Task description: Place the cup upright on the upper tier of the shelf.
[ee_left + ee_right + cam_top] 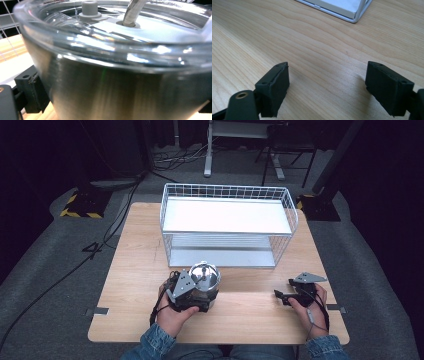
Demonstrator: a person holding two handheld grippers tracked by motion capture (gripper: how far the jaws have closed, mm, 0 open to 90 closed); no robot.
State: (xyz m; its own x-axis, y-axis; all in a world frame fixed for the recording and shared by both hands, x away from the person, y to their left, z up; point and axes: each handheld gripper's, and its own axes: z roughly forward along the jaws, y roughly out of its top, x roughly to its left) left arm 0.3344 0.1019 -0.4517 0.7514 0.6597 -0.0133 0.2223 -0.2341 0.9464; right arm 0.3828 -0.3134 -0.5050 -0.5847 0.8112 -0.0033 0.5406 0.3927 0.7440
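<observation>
A shiny steel tumbler with a clear plastic lid and straw (205, 276) stands on the light wooden table (135, 270), just in front of the white wire two-shelf rack (227, 222). The left gripper (192, 292) pinches its body between both jaws. The right gripper (327, 87), well apart at the table's right, rests with jaws spread wide over bare wood.

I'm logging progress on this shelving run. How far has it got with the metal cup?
Nothing looks finished: both levels of the wire shelf rack look empty. In hand: the left gripper is closed around the steel tumbler with its clear lid, near the table's front edge. The right gripper hovers open over bare wood. Left, presumably: carrying the tumbler to the rack.
</observation>
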